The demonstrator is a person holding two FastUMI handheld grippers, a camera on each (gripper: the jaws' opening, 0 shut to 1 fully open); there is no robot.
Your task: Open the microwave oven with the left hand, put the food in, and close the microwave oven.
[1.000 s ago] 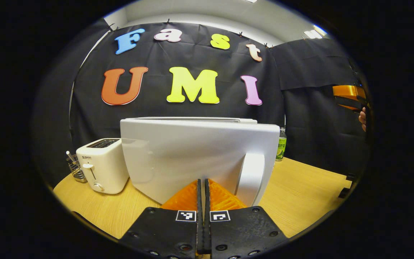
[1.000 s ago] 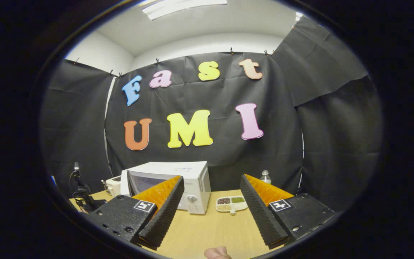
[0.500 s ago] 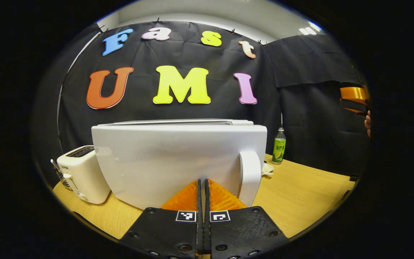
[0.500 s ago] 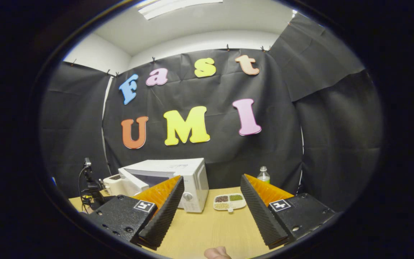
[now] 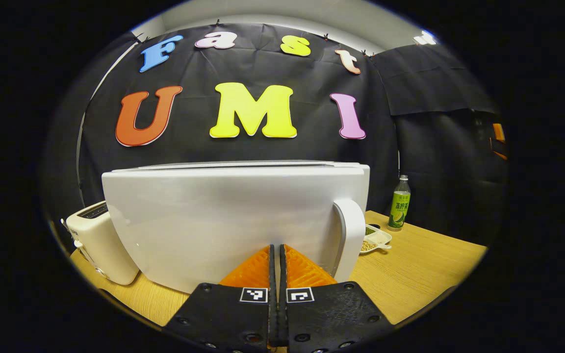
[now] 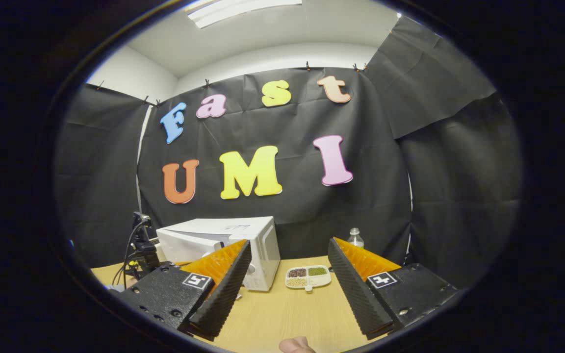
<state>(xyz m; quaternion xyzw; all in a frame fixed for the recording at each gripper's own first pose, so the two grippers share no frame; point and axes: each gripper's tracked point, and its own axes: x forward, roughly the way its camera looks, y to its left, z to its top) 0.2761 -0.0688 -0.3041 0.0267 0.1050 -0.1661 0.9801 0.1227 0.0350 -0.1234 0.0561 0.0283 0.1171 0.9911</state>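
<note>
Left claw: the two fingers lie together with only a thin seam between them and nothing caught in it. The tips point at the white outer face of the microwave door and sit right at it; actual contact cannot be confirmed. The door's curved handle stands just to the right of the tips, and the claw is not clamped on it.

Microwave oven: it stands on the wooden counter, toward the back and near the black cloth wall. In the right gripper view the door is swung partly out from the body, hinged on the left side. The control panel with its knob faces forward at the right end of the body.

Food: a white divided tray holding dark, green and pale portions in separate compartments. It lies flat on the counter, just beside the right end of the oven and outside the cavity. In the left gripper view its edge shows past the door handle.

Right claw: the fingers are spread wide apart and hold nothing. It hangs above the near part of the counter, well apart from the tray, aimed toward oven and tray.

Other items: a white toaster stands left of the oven; a green-labelled bottle stands upright on the counter behind and right of the tray.
</note>
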